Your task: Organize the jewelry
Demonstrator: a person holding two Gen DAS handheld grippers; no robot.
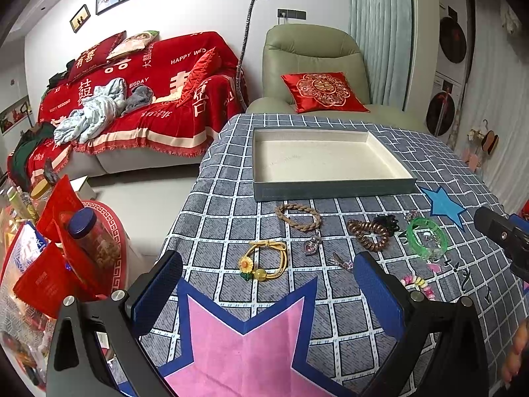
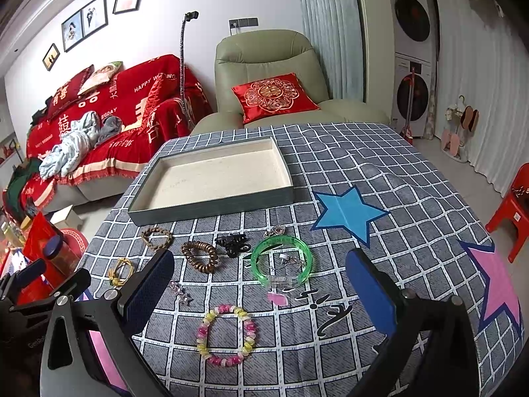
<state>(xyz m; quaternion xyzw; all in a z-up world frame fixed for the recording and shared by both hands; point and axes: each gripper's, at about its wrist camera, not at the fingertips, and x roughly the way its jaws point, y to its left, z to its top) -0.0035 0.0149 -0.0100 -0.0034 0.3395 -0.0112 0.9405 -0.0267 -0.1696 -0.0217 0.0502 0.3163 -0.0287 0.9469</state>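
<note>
An empty grey tray [image 1: 334, 190] [image 2: 211, 205] with a cream lining sits at the back of the checked tablecloth. In front of it lie a braided tan bracelet [image 1: 298, 216] [image 2: 156, 238], a yellow cord bracelet with a sunflower [image 1: 264, 260] [image 2: 121, 271], a brown coil hair tie [image 1: 367, 234] [image 2: 199, 256], a black claw clip [image 1: 386, 223] [image 2: 232, 244], a green bangle [image 1: 426, 237] [image 2: 281, 260] and a pink-and-yellow bead bracelet [image 2: 226, 334]. My left gripper [image 1: 267, 292] hovers open just short of the sunflower bracelet. My right gripper [image 2: 259, 292] is open above the bead bracelet.
A heart pendant [image 1: 312, 244] and a small clear charm [image 2: 180, 292] lie among the jewelry. Star patches mark the cloth [image 1: 238, 340] [image 2: 350, 213]. A round side table with jars and red packets [image 1: 66, 258] stands to the left. A sofa and an armchair [image 2: 267, 76] are behind.
</note>
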